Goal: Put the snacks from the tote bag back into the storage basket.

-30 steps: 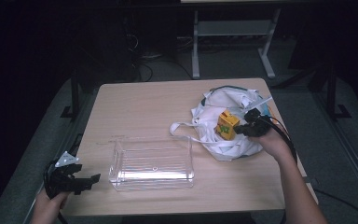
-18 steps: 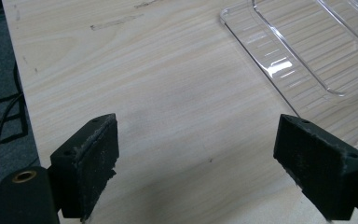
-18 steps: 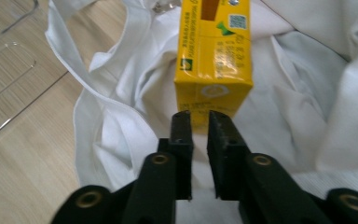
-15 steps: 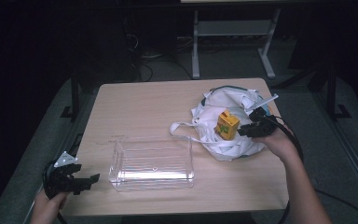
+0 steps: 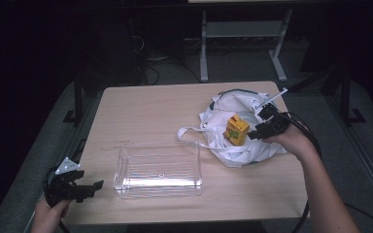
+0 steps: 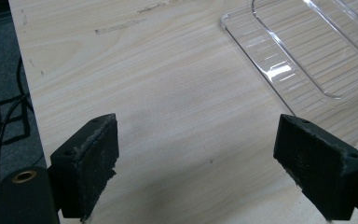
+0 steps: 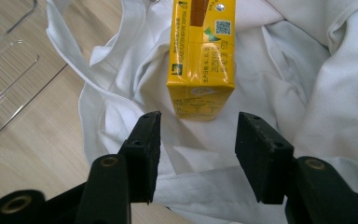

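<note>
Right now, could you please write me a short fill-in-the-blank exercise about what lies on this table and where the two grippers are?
1. The yellow carton rests on a white cloth ____.
2. The clear plastic container holds ____.
3. The right gripper, fingers apart, points at the ____, not yet gripping it.
4. The left gripper is open at the table's near ____ corner.

Missing words: bag; nothing; carton; left

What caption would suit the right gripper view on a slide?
Open right gripper lined up just short of a yellow drink carton lying on a white cloth bag.
</note>
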`<state>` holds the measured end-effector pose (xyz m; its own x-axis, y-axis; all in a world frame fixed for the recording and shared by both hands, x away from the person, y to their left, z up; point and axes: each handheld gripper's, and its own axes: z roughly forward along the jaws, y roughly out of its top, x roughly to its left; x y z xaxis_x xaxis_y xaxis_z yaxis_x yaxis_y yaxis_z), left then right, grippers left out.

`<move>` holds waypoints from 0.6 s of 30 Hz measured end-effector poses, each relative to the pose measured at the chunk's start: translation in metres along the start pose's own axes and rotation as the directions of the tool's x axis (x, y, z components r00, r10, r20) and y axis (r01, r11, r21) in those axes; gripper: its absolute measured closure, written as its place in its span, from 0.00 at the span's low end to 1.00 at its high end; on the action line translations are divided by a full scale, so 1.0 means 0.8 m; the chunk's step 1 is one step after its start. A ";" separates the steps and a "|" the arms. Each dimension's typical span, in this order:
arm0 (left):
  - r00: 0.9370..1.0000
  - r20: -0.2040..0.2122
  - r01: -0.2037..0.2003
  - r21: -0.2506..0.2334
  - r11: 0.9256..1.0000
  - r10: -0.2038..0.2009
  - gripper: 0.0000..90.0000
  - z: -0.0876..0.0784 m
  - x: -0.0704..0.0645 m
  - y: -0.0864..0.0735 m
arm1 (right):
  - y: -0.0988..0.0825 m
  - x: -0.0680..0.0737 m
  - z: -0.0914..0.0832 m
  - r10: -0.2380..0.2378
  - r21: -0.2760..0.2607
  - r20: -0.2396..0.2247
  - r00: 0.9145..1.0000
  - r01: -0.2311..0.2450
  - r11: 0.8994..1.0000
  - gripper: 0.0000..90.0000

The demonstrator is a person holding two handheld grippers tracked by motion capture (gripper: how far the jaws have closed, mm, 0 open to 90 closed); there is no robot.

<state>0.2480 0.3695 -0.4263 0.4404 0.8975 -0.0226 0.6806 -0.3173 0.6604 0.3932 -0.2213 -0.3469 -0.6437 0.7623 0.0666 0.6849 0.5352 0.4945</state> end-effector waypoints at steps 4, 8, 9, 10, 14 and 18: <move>1.000 -0.001 0.004 -0.003 1.000 -0.004 0.15 0.000 0.000 0.000 | 0.012 -0.001 0.000 -0.013 0.044 0.007 1.000 0.013 0.999 0.52; 1.000 -0.001 0.005 -0.003 1.000 -0.005 0.15 -0.001 0.001 0.000 | 0.026 -0.001 -0.003 -0.017 0.066 0.008 1.000 0.017 0.998 0.50; 1.000 -0.001 0.005 -0.003 1.000 -0.005 0.15 0.000 0.001 0.000 | 0.030 -0.002 -0.004 -0.021 0.068 0.011 1.000 0.020 0.997 0.50; 1.000 -0.001 0.005 -0.003 1.000 -0.005 0.15 0.000 0.001 0.000 | 0.034 -0.002 -0.004 -0.020 0.074 0.011 1.000 0.019 0.997 0.49; 1.000 0.000 0.003 -0.003 1.000 -0.003 0.15 -0.001 0.001 0.000 | 0.046 -0.004 -0.002 -0.023 0.085 0.005 1.000 0.023 0.996 0.48; 1.000 0.000 -0.004 0.003 1.000 0.004 0.15 -0.001 0.002 0.000 | 0.058 -0.004 0.004 -0.030 0.101 0.005 1.000 0.029 0.994 0.47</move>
<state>0.2481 0.3711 -0.4256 0.4432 0.8962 -0.0203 0.6809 -0.3218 0.6580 0.4281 -0.1982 -0.3270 -0.6622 0.7479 0.0471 0.6967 0.5913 0.4062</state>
